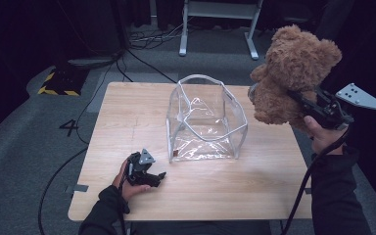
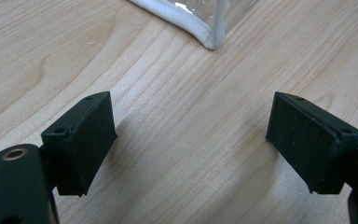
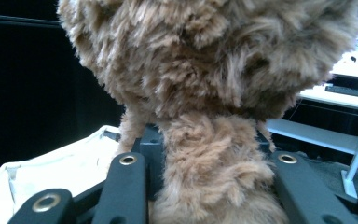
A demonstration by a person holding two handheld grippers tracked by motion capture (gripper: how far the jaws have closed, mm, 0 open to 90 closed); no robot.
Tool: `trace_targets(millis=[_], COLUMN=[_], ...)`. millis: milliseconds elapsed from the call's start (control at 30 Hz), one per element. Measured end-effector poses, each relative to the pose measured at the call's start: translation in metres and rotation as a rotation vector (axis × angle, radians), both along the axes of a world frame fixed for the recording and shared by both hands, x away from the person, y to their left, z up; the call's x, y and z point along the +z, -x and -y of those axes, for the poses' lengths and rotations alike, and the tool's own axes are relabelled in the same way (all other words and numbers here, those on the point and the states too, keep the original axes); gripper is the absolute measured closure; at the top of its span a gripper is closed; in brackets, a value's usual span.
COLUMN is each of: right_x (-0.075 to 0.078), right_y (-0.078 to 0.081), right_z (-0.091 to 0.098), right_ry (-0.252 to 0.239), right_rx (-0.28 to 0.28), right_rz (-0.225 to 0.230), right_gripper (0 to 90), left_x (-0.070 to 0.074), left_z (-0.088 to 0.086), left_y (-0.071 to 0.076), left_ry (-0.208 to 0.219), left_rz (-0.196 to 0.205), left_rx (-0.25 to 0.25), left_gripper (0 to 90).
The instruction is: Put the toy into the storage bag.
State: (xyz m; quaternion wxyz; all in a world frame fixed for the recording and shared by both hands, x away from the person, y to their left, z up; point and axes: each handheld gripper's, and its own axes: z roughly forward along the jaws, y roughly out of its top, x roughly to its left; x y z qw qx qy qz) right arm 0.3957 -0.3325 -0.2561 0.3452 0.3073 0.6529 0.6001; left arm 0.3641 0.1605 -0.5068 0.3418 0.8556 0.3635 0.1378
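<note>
The teddy bear (image 1: 293,73) is picked up but not yet in the clear bag (image 1: 205,120), so the job looks about half done. The right gripper (image 1: 296,100) squeezes the bear tight and holds it in the air, just right of the bag. The bag stands open in the middle of the table (image 1: 127,112). The bear must go in next. The left gripper (image 1: 147,172) rests near the front left, jaws wide open and empty. The high view shows the whole bear and bag. The left gripper view shows just a bag corner (image 2: 207,39). The right gripper view shows brown fur (image 3: 205,154) pinched between the jaws.
</note>
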Motion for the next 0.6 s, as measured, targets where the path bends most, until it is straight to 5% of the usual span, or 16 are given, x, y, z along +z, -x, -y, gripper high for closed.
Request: trace_targets(millis=[600], right_x=[0.013], right_y=[-0.006], right_z=[-0.042], right_ry=[0.003], right_rx=[0.082], right_rz=[0.009], right_gripper=[64.3], left_x=[0.000], left_z=[0.000], left_y=[0.000], left_ry=[0.001], left_rz=[0.000], left_rx=[0.001], left_gripper=[15.5])
